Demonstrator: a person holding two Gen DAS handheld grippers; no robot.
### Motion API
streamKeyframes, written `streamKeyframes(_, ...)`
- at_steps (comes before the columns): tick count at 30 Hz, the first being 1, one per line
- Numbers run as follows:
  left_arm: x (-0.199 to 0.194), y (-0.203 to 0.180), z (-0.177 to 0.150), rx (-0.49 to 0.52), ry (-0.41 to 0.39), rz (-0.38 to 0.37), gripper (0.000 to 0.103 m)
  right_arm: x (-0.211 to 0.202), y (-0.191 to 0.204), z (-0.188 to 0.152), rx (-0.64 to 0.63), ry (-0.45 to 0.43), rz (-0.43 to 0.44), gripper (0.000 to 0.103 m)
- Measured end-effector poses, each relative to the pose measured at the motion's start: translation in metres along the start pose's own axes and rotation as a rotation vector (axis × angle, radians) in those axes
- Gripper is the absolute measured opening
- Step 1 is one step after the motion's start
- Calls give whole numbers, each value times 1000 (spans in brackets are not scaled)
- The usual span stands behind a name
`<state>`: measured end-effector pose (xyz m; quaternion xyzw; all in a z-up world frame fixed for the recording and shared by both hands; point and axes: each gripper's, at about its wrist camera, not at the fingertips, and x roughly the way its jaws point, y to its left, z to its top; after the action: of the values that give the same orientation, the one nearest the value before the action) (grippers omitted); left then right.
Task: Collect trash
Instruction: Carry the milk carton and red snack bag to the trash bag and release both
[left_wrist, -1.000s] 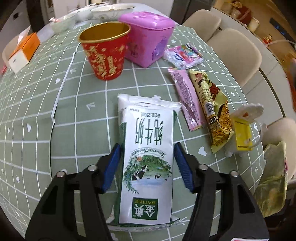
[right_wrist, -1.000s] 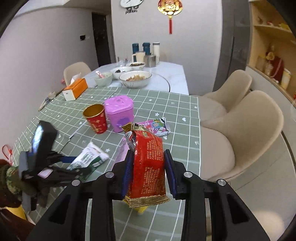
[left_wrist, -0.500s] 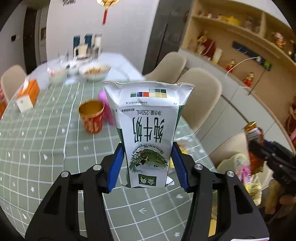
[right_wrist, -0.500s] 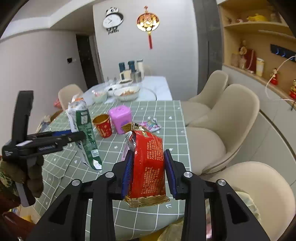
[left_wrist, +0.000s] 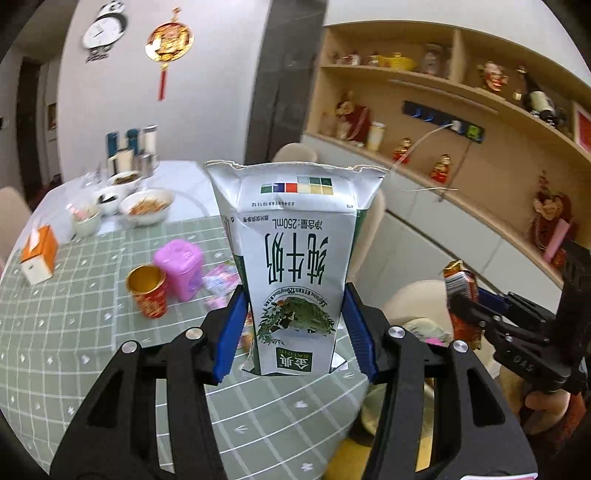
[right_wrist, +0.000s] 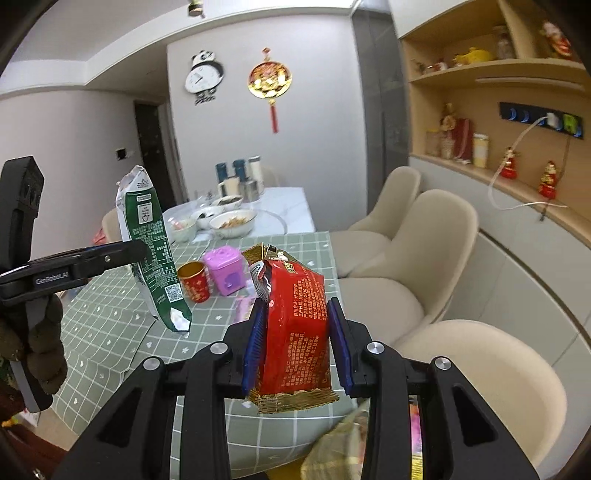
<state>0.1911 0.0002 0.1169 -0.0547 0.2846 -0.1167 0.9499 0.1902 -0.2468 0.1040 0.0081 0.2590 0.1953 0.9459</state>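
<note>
Here we see the left hand-held gripper (left_wrist: 295, 328) grasping the milk carton (left_wrist: 295, 266); only the right view shows the right hand-held gripper (right_wrist: 295, 343) clamping the red wrapper (right_wrist: 295, 328), whose print is unreadable.

A home dining room. A table (right_wrist: 110, 339) under a green checked cloth holds bowls of food (right_wrist: 232, 222) at its far end, with cushioned beige chairs (right_wrist: 436, 236) along its right side. On the far wall hang a panda clock (right_wrist: 204, 74) and a red-and-gold ornament (right_wrist: 270, 79); figurines fill wooden shelves (right_wrist: 491, 70) on the right.
</note>
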Motion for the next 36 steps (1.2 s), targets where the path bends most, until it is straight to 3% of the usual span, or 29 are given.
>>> streamKeyframes(10, 15, -83, 4, 110, 28, -205, 49, -64, -50, -20, 73, -44, -200, 33)
streamKeyframes(23, 82, -179, -29, 169, 182, -446, 49, -118, -119, -76, 250, -35, -379, 33)
streamKeyframes(28, 127, -213, -50, 229, 277, -458, 49, -129, -142, -88, 314, -39, -423, 33)
streamKeyframes(32, 168, -226, -83, 308, 418, -387, 49, -129, -154, -99, 355, -32, -441, 33)
streamKeyframes(36, 196, -227, -105, 330, 521, -367, 48, -120, -162, -107, 385, -2, -444, 33)
